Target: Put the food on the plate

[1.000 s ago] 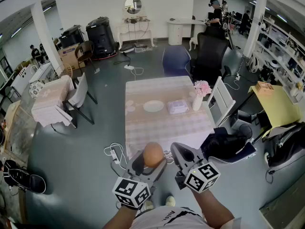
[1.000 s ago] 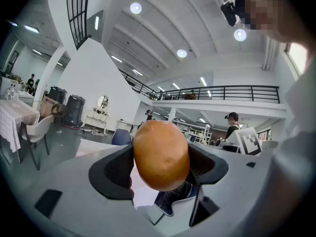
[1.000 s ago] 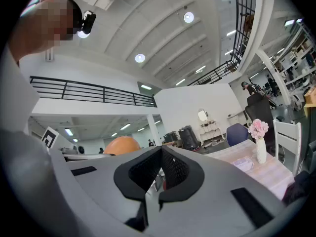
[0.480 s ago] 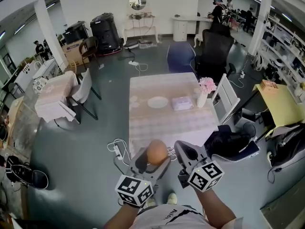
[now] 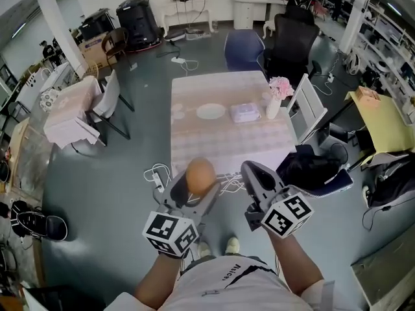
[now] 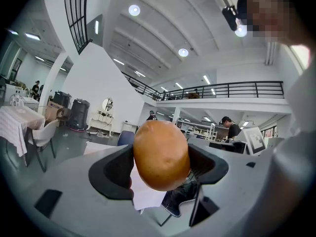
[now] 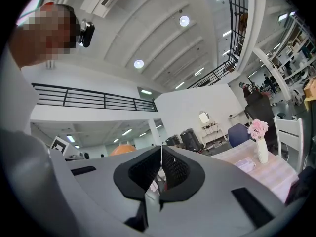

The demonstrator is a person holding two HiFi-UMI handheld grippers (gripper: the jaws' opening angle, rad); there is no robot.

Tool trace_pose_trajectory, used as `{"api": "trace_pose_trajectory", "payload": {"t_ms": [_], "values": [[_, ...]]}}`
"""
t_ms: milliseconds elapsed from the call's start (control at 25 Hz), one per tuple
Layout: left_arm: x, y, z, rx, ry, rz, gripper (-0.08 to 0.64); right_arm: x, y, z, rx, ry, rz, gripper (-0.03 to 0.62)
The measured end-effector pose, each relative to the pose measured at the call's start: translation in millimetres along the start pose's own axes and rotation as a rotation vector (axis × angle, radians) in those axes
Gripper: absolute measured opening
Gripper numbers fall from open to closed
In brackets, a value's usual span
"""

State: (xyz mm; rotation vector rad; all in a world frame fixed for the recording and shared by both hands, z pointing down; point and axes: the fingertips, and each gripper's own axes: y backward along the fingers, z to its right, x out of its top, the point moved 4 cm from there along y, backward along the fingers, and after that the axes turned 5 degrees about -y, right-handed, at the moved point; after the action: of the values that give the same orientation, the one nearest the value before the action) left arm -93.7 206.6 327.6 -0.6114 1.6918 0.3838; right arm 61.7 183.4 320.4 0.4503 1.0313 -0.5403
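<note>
The rounded food item (image 5: 200, 173) you carried was smooth orange-tan. Your left hand-held gripper (image 5: 197, 185) and right hand-held gripper (image 5: 254, 172) were grey with black jaw pads, and their marker cubes (image 5: 170, 233) showed black-and-white squares. Ahead of you the desk (image 5: 220, 149) wore a pale pink-and-white checked cloth. The plate (image 5: 211, 111) was white, and the flowers (image 5: 281, 86) were pink in a white vase (image 5: 272, 107). The floor (image 5: 97, 186) was dull grey.
</note>
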Motion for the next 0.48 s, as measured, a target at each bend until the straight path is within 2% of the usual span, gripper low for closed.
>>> {"api": "trace_pose_trajectory", "payload": {"t_ms": [480], "values": [[3.3,-33.2,24.7,0.008,-0.027,-0.016,0.347,21.1,11.4,28.6,0.01,0.001,0.004,0.017]]}}
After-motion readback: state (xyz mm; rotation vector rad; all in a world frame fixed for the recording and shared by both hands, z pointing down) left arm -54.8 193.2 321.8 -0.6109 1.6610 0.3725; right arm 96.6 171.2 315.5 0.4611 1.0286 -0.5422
